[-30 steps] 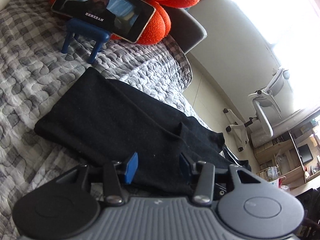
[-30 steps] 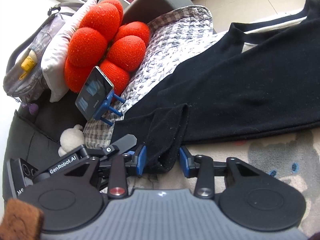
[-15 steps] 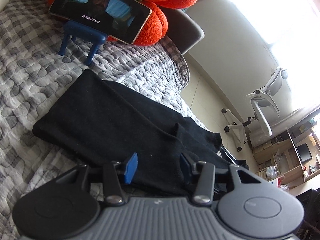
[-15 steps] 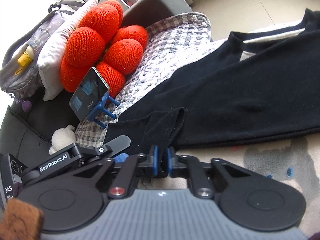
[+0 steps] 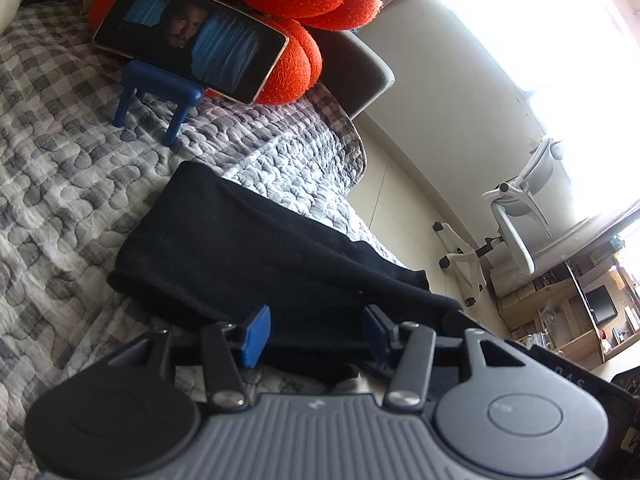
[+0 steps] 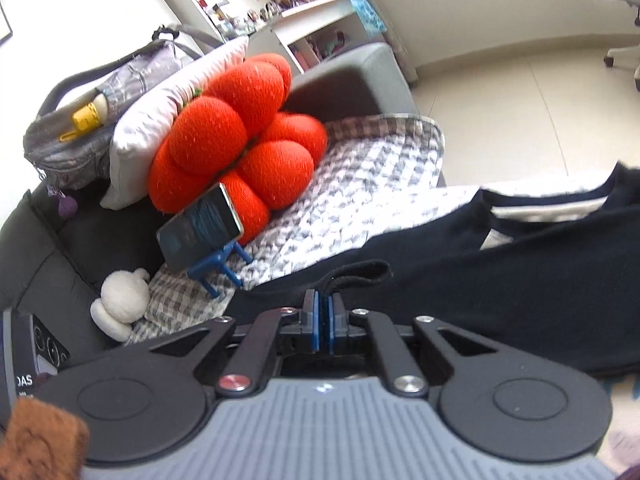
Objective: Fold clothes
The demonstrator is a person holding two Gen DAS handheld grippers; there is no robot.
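A black garment (image 5: pixel 248 256) lies spread on the grey checked quilt (image 5: pixel 60 184). My left gripper (image 5: pixel 316 334) hovers low over its near edge. Its jaws are opening, black cloth lies between the blue pads (image 5: pixel 256 334), and they do not press on it. In the right wrist view the same black garment (image 6: pixel 500 280) stretches off to the right. My right gripper (image 6: pixel 323 320) is shut on one narrow end of the garment, and a loop of the black cloth (image 6: pixel 356 274) stands up just beyond the pads.
A phone on a blue stand (image 5: pixel 192 36) leans against an orange flower cushion (image 6: pixel 236 136) at the back of the quilt. A white pillow (image 6: pixel 168 96), a grey bag (image 6: pixel 92 128) and a white plush toy (image 6: pixel 120 304) lie left. An office chair (image 5: pixel 516 220) stands on the floor.
My right gripper closed on the end of the black garment, then rose and rolled with the cloth pinched. The left jaws widened a little; that hand stayed in place.
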